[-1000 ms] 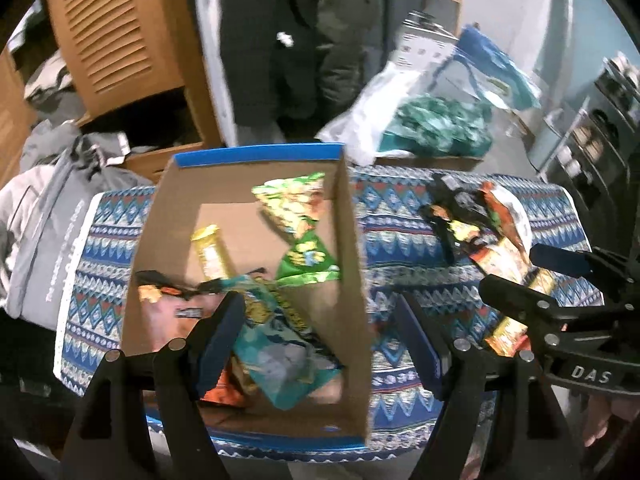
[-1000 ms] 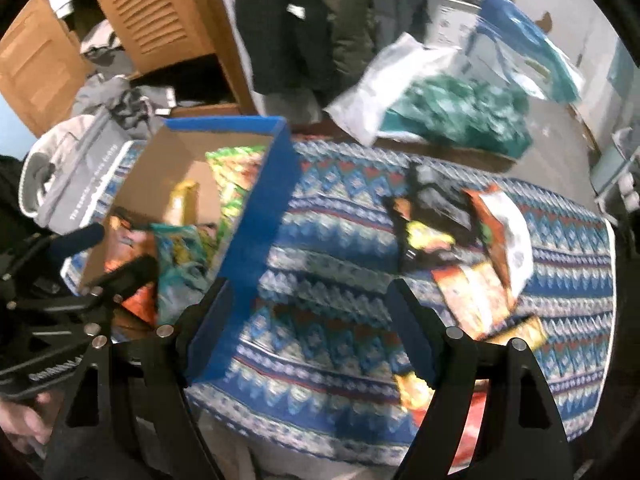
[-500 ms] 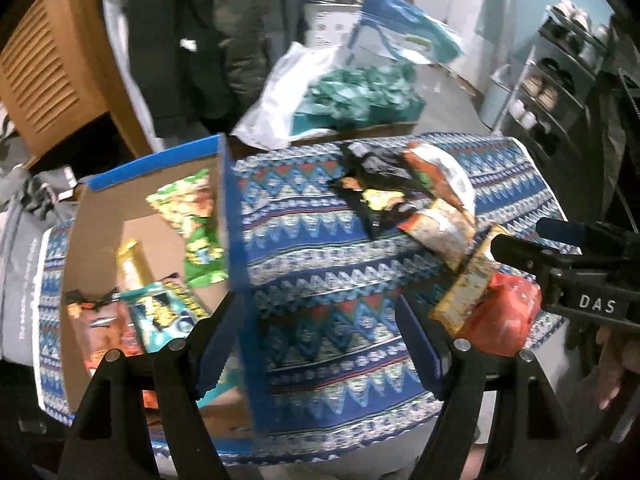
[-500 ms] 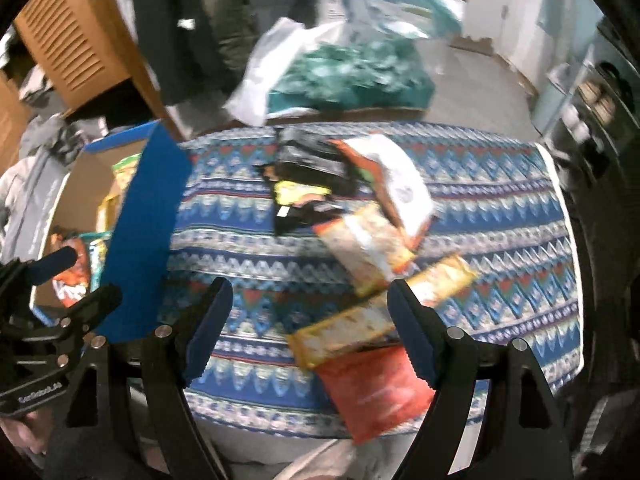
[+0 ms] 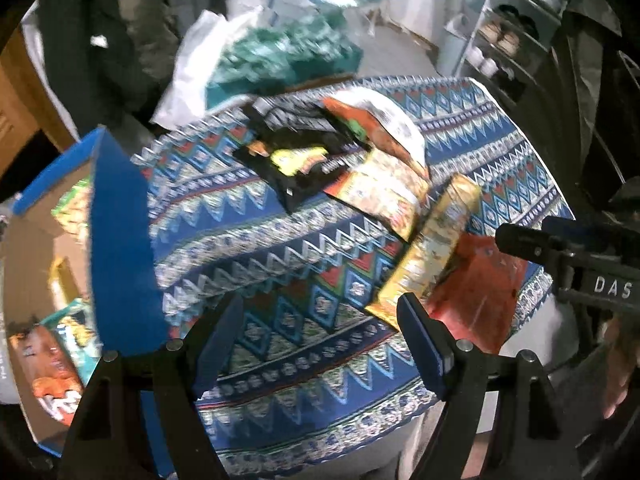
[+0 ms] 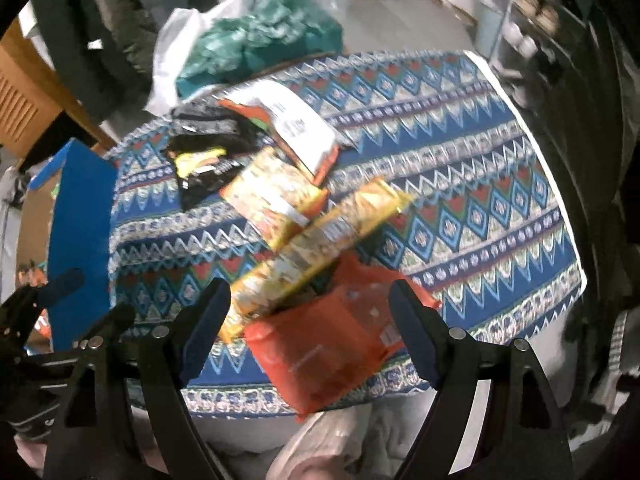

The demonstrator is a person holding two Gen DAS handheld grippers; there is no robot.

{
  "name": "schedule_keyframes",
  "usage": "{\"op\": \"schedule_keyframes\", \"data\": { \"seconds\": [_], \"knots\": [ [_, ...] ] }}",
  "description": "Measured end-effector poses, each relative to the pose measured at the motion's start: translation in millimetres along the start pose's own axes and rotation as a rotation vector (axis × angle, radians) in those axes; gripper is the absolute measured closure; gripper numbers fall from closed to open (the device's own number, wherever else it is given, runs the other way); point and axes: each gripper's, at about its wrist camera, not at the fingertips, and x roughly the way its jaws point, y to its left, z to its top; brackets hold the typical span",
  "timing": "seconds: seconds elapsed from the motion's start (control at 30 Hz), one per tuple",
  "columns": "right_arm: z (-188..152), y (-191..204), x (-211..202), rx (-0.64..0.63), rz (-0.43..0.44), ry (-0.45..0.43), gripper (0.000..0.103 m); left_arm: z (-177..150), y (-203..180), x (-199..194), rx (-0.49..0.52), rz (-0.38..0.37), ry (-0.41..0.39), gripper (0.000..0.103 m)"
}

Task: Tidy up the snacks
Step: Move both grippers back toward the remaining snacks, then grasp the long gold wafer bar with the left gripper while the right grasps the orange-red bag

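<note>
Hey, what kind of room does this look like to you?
Probably a lived-in room at home, maybe a bedroom or entryway: coats hang behind a table with a patterned cloth, a shoe rack stands against the wall, and snack packets lie beside a cardboard box.

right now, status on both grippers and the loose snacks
Left gripper and right gripper open, empty. Orange-red foil snack packet under the right. Blue-walled cardboard box left. Path clear.

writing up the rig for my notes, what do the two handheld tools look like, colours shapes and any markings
Both match: the left tool and the right tool each have two matte black angular arms with cut-out slots and silver rivets, ending in flat dark blue pads. In the left wrist view the right tool's black body shows white letters "DAS". No cables or sleeves are visible.
</note>
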Motion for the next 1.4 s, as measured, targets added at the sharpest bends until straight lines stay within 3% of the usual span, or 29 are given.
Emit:
{"op": "schedule_keyframes", "data": {
  "seconds": [0.23, 0.83, 1.23, 1.4],
  "knots": [
    [-8, -22, 24, 0.094, -0.026, 0.066, 0.022, 4, -8, 22, -0.001, -0.012, 0.013, 0.023],
    [-22, -38, 74, 0.196, -0.039, 0.188, 0.022, 22, -17, 73, -0.021, -0.034, 0.1, 0.023],
    [-10, -51, 88, 0.11, -0.03, 0.163, 0.024, 27, -30, 97, -0.016, -0.054, 0.161, 0.023],
    [3, -75, 92, 0.117, -0.043, 0.147, 0.026, 32, -39, 100, 0.01, -0.064, 0.16, 0.023]
  ]
}}
